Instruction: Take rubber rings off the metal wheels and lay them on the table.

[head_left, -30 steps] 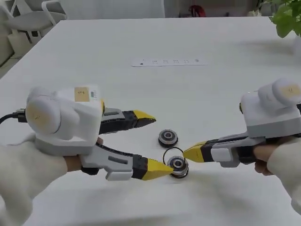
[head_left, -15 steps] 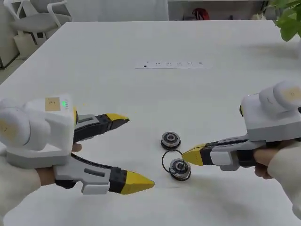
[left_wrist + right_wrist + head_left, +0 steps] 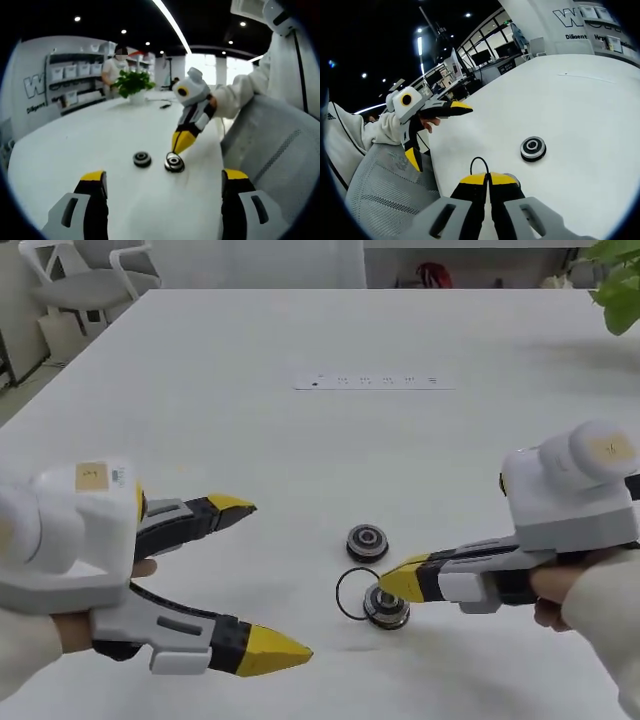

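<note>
Your right gripper (image 3: 396,583) has its jaws pressed together on the one rubber ring (image 3: 339,596), which loops out beside the nearer metal wheel (image 3: 386,609) on the bench (image 3: 300,440). The farther metal wheel (image 3: 367,540), the second of two, lies just beyond. Your left gripper (image 3: 272,578) hangs apart, its jaws spread wide and holding nothing.

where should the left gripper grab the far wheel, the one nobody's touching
Probably across its outer rim, low, coming from the left with the open left gripper. The far wheel lies flat, hub up, so the round edge is what two jaws can span. The right gripper, shut on the rubber ring by the near wheel, crowds the other side.
</note>
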{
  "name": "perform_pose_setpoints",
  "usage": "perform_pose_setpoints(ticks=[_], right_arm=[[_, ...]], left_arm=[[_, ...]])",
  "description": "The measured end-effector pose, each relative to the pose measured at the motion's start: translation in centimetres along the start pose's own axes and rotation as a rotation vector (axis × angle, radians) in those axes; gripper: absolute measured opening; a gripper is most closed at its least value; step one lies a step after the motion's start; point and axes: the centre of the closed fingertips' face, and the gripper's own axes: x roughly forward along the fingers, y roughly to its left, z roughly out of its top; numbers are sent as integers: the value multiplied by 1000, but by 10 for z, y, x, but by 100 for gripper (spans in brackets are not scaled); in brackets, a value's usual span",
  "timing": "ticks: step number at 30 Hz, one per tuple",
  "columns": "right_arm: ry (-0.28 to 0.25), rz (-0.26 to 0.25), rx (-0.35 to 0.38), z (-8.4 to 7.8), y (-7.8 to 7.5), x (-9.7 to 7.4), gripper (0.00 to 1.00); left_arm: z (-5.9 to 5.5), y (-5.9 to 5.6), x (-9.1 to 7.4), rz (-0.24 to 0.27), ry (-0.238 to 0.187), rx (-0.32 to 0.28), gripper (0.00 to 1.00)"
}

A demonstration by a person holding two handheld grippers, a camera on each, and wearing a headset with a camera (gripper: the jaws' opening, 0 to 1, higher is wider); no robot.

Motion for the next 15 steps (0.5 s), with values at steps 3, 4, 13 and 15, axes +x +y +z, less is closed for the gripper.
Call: perform_pose_setpoints(ticks=[3,4,13,15], right_arm=[[-2,5,1,1,2,2,0],[-5,6,3,1,2,2,0],[25,-6,-48,-6,3,12,0],[29,-4,-55,-6,5,14,0]], left_arm=[[-3,1,-1,4,5,-10,96],[-3,1,-2,5,6,-10,96],[-9,-7,1,-26,27,-15,93],[-9,-7,1,-27,28,-17,93]])
